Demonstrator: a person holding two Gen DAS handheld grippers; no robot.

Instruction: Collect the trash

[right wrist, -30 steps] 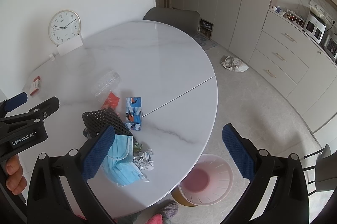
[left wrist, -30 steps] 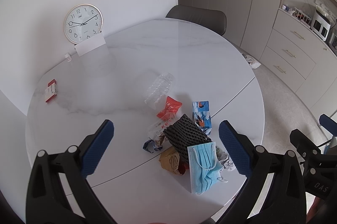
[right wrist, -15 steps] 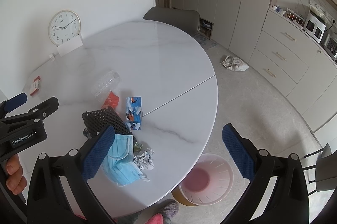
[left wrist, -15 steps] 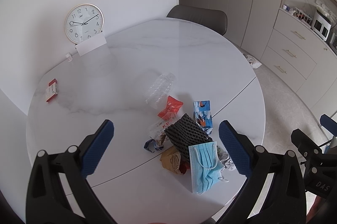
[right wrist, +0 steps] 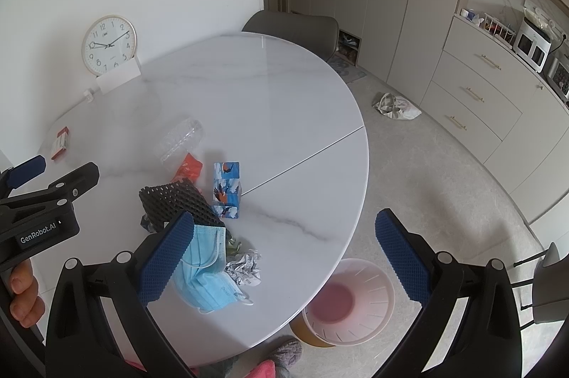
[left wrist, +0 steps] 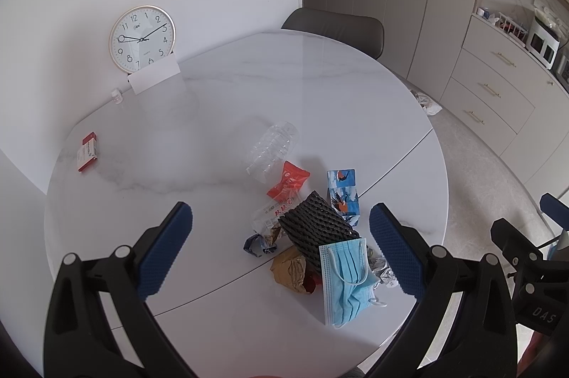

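A heap of trash lies near the front edge of the round white table: a blue face mask, black foam netting, a blue bird-print carton, a red wrapper, brown crumpled paper, a crumpled white paper and a clear plastic bottle. My left gripper hovers open above the heap, holding nothing. My right gripper is open over the table's right edge, empty. A pink bin stands on the floor below that edge.
A clock leans on the wall behind a white card. A red and white box lies at the table's left. A grey chair stands at the far side. A crumpled bag lies on the floor by the cabinets.
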